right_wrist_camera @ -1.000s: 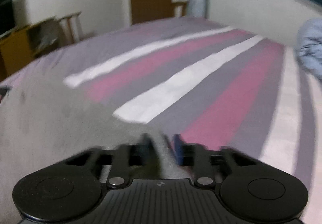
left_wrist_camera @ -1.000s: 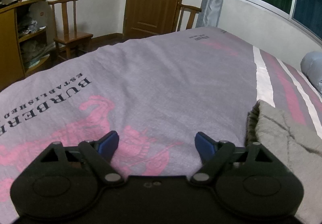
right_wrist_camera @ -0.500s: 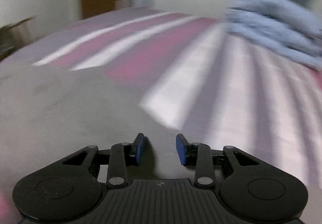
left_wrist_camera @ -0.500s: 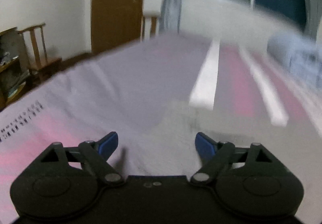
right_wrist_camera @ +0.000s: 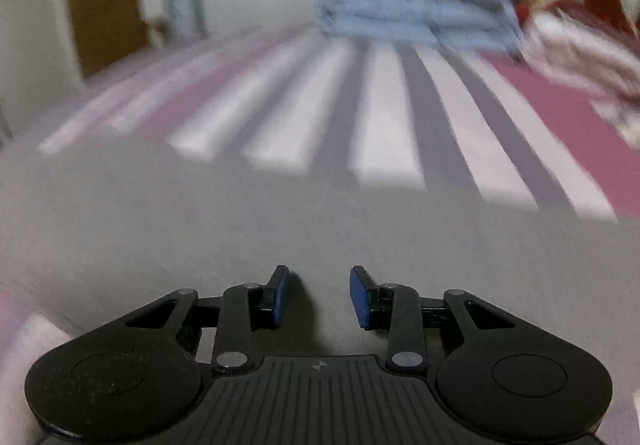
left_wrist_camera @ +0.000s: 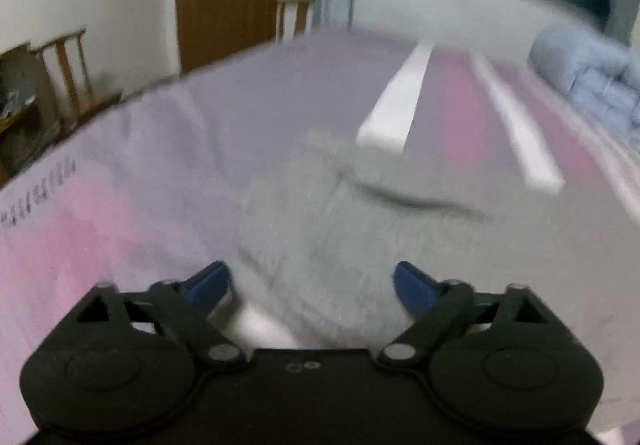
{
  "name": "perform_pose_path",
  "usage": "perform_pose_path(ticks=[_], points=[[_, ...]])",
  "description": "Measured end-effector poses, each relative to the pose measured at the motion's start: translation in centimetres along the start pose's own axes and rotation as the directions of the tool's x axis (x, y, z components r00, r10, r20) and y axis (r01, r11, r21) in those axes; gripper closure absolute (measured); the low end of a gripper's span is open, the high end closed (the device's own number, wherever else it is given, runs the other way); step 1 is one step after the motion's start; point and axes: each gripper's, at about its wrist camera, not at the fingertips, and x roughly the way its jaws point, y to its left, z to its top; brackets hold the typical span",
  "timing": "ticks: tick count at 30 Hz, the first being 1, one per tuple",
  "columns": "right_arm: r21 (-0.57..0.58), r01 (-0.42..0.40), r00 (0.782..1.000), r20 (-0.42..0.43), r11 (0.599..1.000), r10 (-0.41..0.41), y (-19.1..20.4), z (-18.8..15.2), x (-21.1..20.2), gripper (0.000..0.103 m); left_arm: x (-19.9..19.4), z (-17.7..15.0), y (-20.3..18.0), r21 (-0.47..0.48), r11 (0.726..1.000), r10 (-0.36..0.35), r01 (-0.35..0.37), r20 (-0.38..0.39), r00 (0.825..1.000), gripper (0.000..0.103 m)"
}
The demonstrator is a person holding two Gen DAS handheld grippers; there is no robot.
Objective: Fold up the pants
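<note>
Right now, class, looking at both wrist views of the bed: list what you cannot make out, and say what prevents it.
- Pants, left wrist view: motion blur smears the grey fabric; folds and seams are unreadable.
- Pants' near edge, right wrist view: hidden under the right gripper.
- Printed lettering, left wrist view: blurred and too small.
- Red-and-white heap, right wrist view: blurred, cut by the frame edge.
- Left gripper, jaws opening: its body hides the cloth below.

Motion blur smears the pants (their edges unclear) and the folded quilt behind.
</note>
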Motion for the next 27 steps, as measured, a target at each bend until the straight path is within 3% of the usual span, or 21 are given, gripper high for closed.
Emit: perform_pose_path(ticks=[1,3,6,11,19,22,27], points=[[0.060,0.018,0.999,0.033,0.998,-0.020,-1.2,-0.2,-1.0,0.069,-0.3,0.1,0.5,-0.056,0.998,-0.028,0.027,-0.011,1.000,0.024],[0.184,0.029,0.992,0.115,0.983,-0.051,-4.0,-0.9,-3.9,0.069,-2.1,-0.3,0.8,-0.126,0.990,-0.055,0.061,0.048,0.997,0.023],[0.344,0.041,0.972,0.204,0.938,-0.117,-8.8,-2.5,-8.2,0.069,-4.4,-1.1,-0.5,-0.079,0.995,-0.051,0.060,0.110,0.993,0.018],[0.543,0.083,0.952,0.205,0.836,-0.228,-16.2,-6.0,-12.3,0.069,-6.5,-3.1,-3.9,-0.049,0.995,-0.072,0.082,0.180,0.981,0.017],[0.746,-0.023,0.956,0.211,0.665,-0.203,-21.6,-8.7,-13.6,0.069,-6.3,-5.2,-8.9,-0.006,0.996,-0.088,0.090,0.168,0.982,0.014],[0.796,-0.086,0.970,0.205,0.600,-0.133,-22.8,-9.3,-12.5,0.069,-5.9,-6.3,-9.3,0.013,0.997,-0.072,0.070,0.172,0.983,0.013],[0.833,-0.145,0.968,0.231,0.535,-0.098,-24.0,-10.0,-11.9,0.069,-5.0,-6.7,-9.0,-0.015,0.997,-0.076,0.079,0.137,0.988,0.009]])
